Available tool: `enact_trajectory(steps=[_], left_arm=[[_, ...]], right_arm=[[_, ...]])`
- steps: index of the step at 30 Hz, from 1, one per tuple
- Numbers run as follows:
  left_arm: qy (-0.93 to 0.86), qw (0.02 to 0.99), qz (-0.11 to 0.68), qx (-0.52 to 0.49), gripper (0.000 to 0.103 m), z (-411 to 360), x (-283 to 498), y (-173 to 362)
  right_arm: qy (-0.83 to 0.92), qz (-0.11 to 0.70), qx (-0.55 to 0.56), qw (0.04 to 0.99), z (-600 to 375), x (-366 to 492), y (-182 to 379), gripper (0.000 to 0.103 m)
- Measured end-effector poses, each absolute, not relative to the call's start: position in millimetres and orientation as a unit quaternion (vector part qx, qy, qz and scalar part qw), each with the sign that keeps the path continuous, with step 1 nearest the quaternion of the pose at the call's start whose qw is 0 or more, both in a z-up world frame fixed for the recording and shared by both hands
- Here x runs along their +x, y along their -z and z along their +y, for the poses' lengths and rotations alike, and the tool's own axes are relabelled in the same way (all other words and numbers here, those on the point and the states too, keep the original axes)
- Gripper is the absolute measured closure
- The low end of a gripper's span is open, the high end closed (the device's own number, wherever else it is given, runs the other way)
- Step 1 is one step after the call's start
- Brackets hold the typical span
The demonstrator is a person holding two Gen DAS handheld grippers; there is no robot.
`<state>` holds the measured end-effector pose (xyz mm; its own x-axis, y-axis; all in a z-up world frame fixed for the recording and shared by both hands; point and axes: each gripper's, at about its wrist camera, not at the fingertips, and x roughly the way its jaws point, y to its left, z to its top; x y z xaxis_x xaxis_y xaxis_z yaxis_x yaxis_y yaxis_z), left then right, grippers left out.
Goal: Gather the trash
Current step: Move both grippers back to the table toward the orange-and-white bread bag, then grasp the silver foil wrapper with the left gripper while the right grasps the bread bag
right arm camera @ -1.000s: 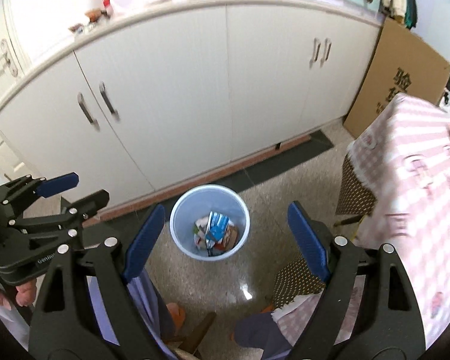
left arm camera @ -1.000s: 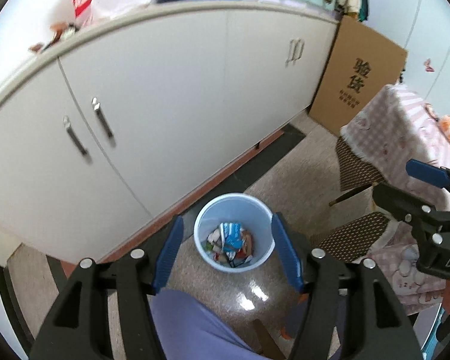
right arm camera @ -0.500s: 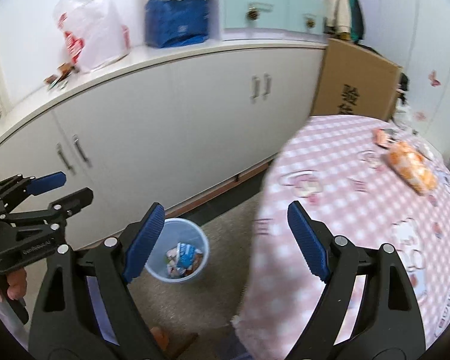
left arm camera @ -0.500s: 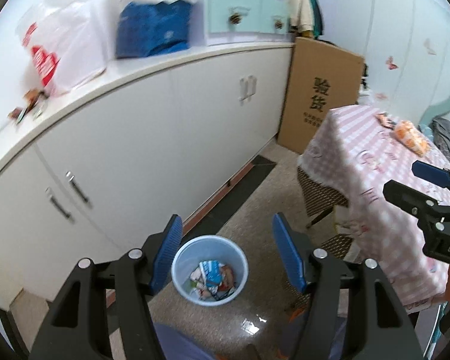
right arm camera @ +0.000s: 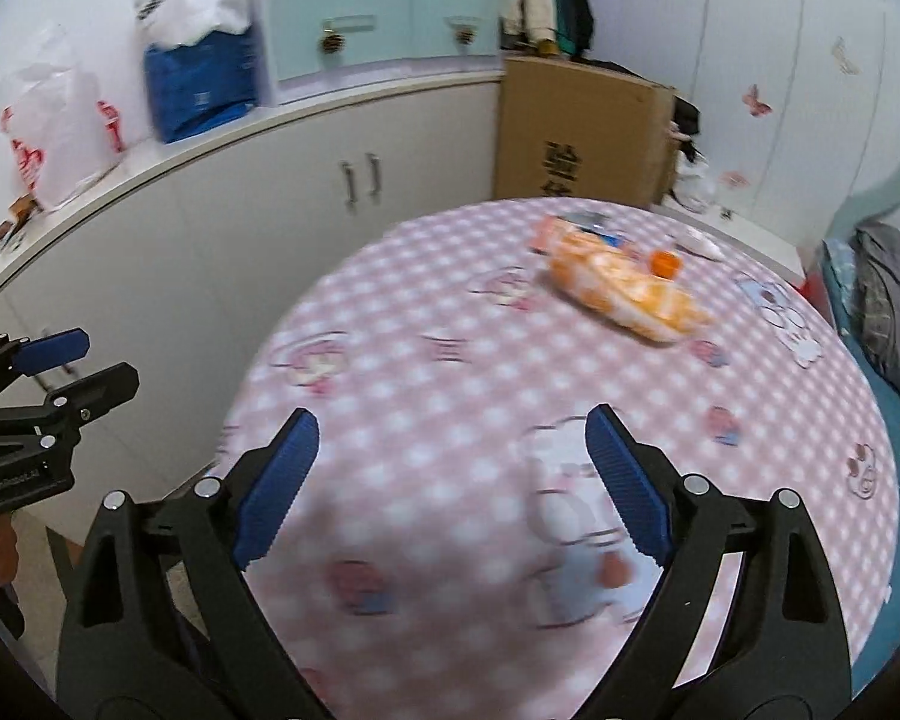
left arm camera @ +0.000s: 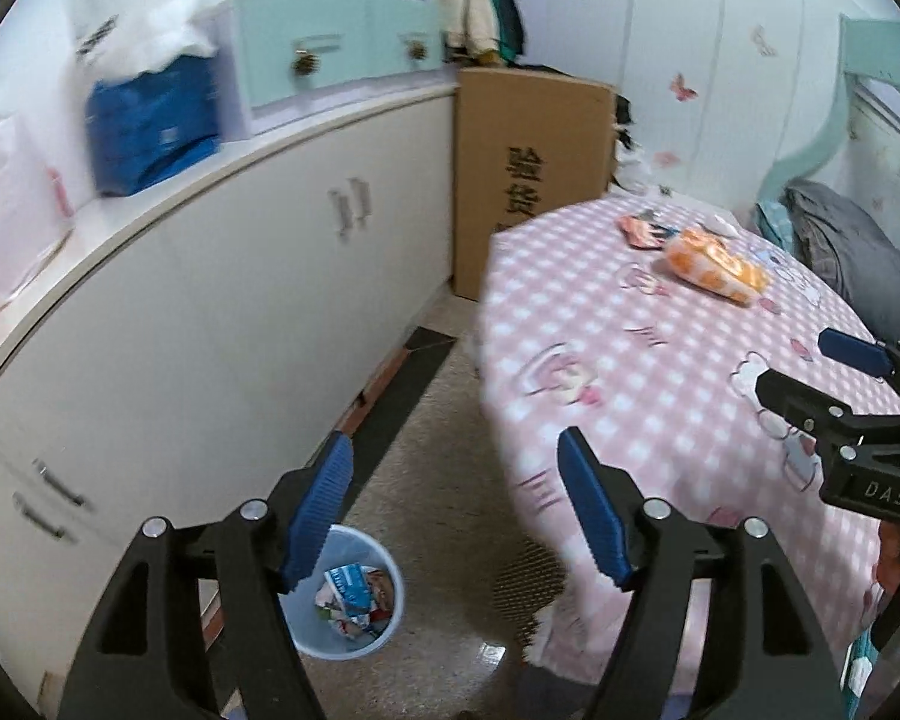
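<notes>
A light blue trash bin (left arm camera: 390, 630) holding several wrappers stands on the floor below my left gripper (left arm camera: 456, 510), which is open and empty. My right gripper (right arm camera: 453, 486) is open and empty above the pink checked table (right arm camera: 450, 408). An orange snack bag (right arm camera: 624, 291) lies at the table's far side, also in the left wrist view (left arm camera: 714, 264). A small orange item (right arm camera: 665, 264) and a flat wrapper (left arm camera: 642, 228) lie next to the bag. The right gripper shows at the right of the left wrist view (left arm camera: 858, 396).
A long white cabinet (left arm camera: 210, 312) runs along the left, with a blue bag (left arm camera: 150, 126) and white plastic bags on top. A cardboard box (left arm camera: 528, 168) leans at its far end. A bed with grey cloth (right arm camera: 894, 300) lies to the right.
Both grippers have swung up and right, away from the bin and toward the table. The table and the snack bag have come into fuller view. Both stay open and empty.
</notes>
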<state>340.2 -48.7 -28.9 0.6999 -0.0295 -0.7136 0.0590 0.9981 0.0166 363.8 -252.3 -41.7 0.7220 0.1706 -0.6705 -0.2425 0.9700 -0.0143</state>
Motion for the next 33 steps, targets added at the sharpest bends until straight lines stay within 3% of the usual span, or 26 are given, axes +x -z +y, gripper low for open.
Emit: enact_trajectory(steps=[12, 22, 23, 24, 25, 28, 33], left_arm=[[0.096, 0.905, 0.412, 0.042, 0.032, -131, 411, 46], [0.120, 0.893, 0.431, 0.047, 0.028, -149, 476, 65], [0.125, 0.893, 0.430, 0.049, 0.026, -152, 482, 65], [0.132, 0.892, 0.429, 0.053, 0.024, -155, 488, 64], [0.139, 0.892, 0.427, 0.055, 0.022, -159, 495, 63], [0.162, 0.888, 0.425, 0.065, 0.018, -175, 517, 61], [0.194, 0.878, 0.427, 0.092, 0.016, -208, 548, 60]], right_arm=[[-0.089, 0.387, -0.078, 0.914, -324, 452, 61, 0.014], [-0.138, 0.400, -0.134, 0.896, -311, 529, 88, 0.015], [-0.138, 0.404, -0.128, 0.895, -313, 532, 89, 0.021], [-0.129, 0.407, -0.118, 0.896, -318, 536, 89, 0.045], [-0.126, 0.410, -0.102, 0.897, -325, 538, 87, 0.054], [-0.145, 0.414, -0.025, 0.899, -351, 538, 80, 0.060], [-0.086, 0.389, 0.055, 0.915, -398, 528, 59, 0.060]])
